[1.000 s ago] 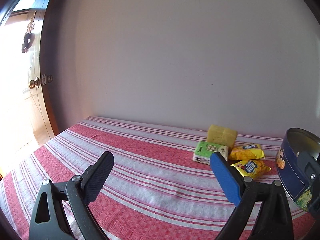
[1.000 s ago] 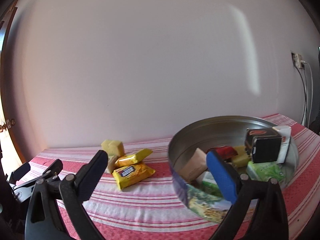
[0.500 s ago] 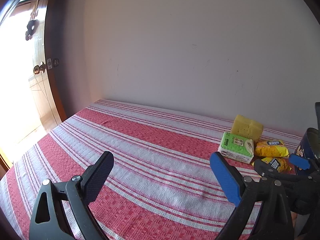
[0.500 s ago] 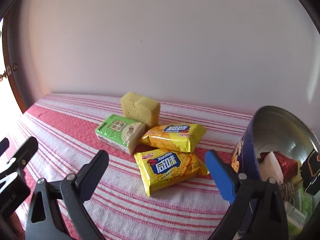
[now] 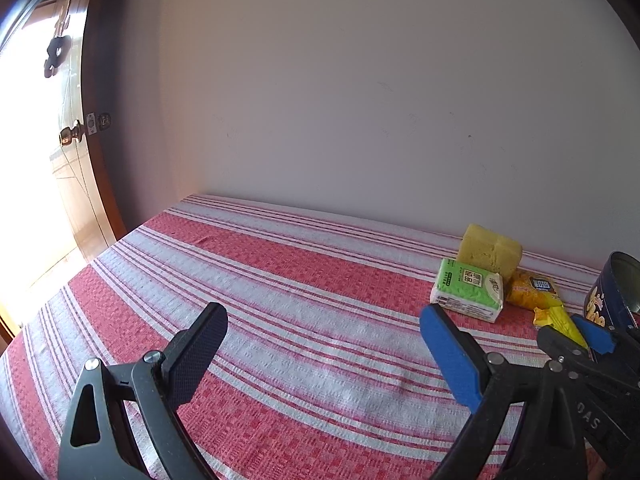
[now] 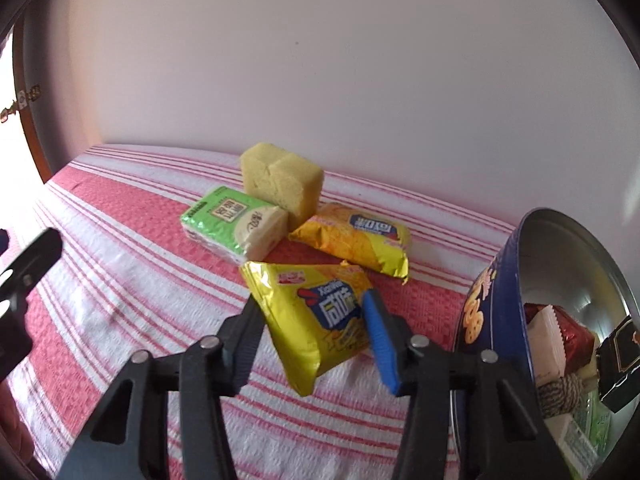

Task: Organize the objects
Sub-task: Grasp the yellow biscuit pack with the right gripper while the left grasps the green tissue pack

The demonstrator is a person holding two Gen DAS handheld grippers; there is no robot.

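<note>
My right gripper [image 6: 310, 300] has its jaws closing on a yellow snack packet [image 6: 320, 320]. The black and blue pads press its two sides, and the packet is buckled and tipped up off the cloth. Behind it lie a second yellow packet [image 6: 356, 240], a green tissue pack [image 6: 232, 220] and a yellow sponge block [image 6: 280, 176]. A blue round tin [image 6: 492, 308] holding several items stands to the right. My left gripper [image 5: 323, 316] hovers open and empty over the striped cloth, left of the same pile. In the left wrist view the right gripper [image 5: 568, 330] appears at the right edge.
A red and white striped cloth [image 5: 280, 280] covers the surface up to a plain wall. A wooden door with a brass knob [image 5: 72, 134] stands at the far left, with bright light beyond it. The tin [image 5: 604, 304] sits close beside the right gripper.
The right gripper swung left from the tin to the packets, dipped, and narrowed its jaws onto the near yellow packet, which tipped up. The left gripper stays open, almost still.
</note>
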